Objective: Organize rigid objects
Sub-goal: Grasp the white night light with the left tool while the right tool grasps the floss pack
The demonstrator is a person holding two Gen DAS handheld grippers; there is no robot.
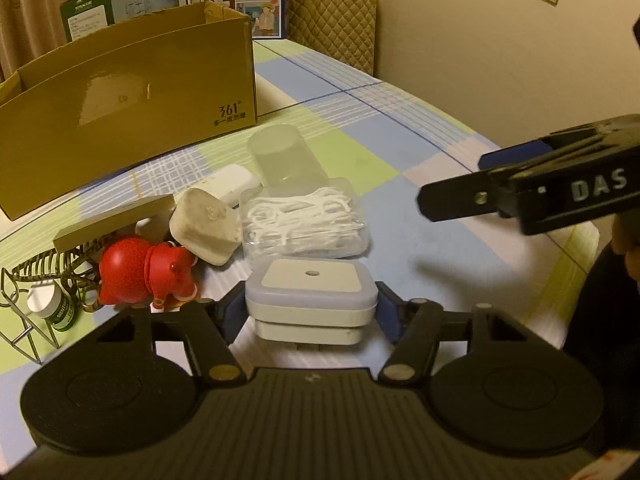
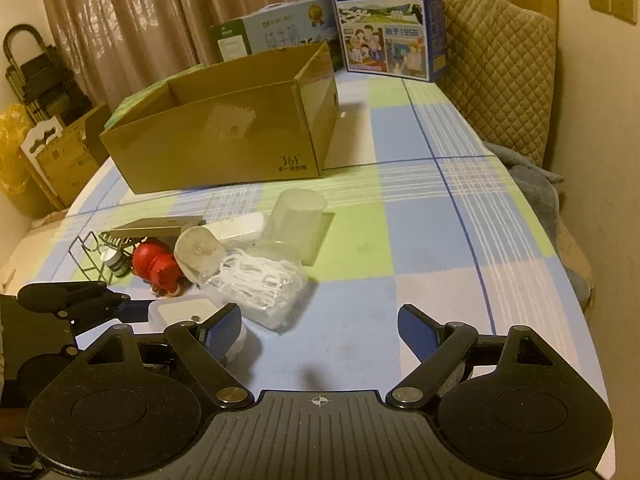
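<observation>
Left wrist view: left gripper (image 1: 311, 312) brackets the white case (image 1: 311, 294) before the cardboard box (image 1: 128, 120), pads seemingly touching; squeeze squarely. Right gripper (image 2: 320, 334) gapes empty

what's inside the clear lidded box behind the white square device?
The clear box holds a heap of white floss picks, visible through its lid and walls. How many, or whether anything lies beneath them, cannot be told. The white square device sits between the left gripper fingers.
</observation>
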